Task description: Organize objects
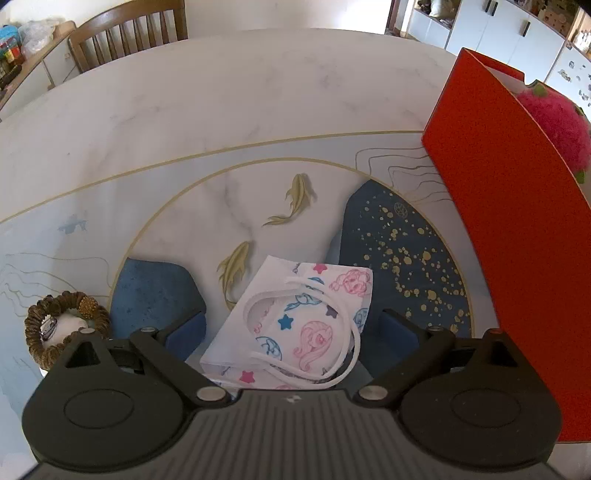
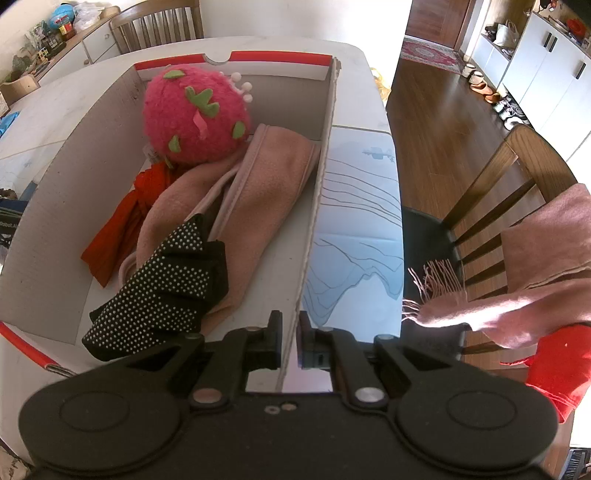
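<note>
In the left wrist view my left gripper (image 1: pixel 291 325) is open, its blue-padded fingers on either side of a white cartoon-print face mask (image 1: pixel 295 325) lying on the table. A beaded bracelet (image 1: pixel 66 328) lies at the left. The red cardboard box (image 1: pixel 509 221) stands at the right with a pink strawberry plush (image 1: pixel 554 129) inside. In the right wrist view my right gripper (image 2: pixel 290 339) is shut on the box's right wall (image 2: pixel 317 206). The box holds the strawberry plush (image 2: pixel 195 114), a pink fleece cloth (image 2: pixel 251 192), a red cloth (image 2: pixel 122 221) and a black dotted cloth (image 2: pixel 162 284).
The marble table (image 1: pixel 221 110) has a printed fish and blue-patch pattern. A wooden chair (image 1: pixel 129 33) stands at the far side. Another chair (image 2: pixel 498 206) stands right of the table, with a pink fringed scarf (image 2: pixel 517 288) and a red cloth (image 2: pixel 557 365) nearby.
</note>
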The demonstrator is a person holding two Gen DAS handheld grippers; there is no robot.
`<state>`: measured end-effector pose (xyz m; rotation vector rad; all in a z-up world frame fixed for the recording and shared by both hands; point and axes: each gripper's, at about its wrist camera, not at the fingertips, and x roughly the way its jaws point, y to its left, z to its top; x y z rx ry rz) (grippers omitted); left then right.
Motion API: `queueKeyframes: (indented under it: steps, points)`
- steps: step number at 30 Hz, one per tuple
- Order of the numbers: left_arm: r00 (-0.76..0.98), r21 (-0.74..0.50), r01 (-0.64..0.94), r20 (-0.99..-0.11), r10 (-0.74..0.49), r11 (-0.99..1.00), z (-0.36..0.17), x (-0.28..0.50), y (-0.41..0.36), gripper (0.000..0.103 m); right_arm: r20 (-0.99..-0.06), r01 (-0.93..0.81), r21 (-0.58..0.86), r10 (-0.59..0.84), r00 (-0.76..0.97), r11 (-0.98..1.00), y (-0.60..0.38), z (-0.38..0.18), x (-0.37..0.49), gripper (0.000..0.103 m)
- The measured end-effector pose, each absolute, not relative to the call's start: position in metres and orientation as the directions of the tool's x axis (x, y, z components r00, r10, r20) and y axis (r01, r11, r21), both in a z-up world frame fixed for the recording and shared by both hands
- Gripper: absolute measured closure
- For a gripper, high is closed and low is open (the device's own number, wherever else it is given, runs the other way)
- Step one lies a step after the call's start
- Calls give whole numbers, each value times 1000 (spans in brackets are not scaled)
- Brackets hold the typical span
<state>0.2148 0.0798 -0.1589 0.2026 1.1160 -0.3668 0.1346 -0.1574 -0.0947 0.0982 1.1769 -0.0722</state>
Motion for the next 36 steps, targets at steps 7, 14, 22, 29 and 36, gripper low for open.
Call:
queueKeyframes:
  steps: [7,14,22,29,36]
  points:
    - [407,-19,383,-894,-187,923,-153,213,82,26,-924,107,38,-6,382,994,-157,-95,135,96]
    - [404,-35,398,-891,-209,917,-147,212,83,58,-924,106,37,-6,382,994,-158,-95,135,96]
    - [413,-69,377,-880,-235,923,-137,209,91,81,-923,106,37,-7,384,994,-158,-95,135,96]
    - [428,-105,363,-864,-265,926,-120,205,101,94,-923,107,35,-9,385,994,-157,-95,134,97]
    - [452,-97,366,-851,-268,925,-108,198,105,96,-923,105,33,-10,386,994,-157,-95,134,97]
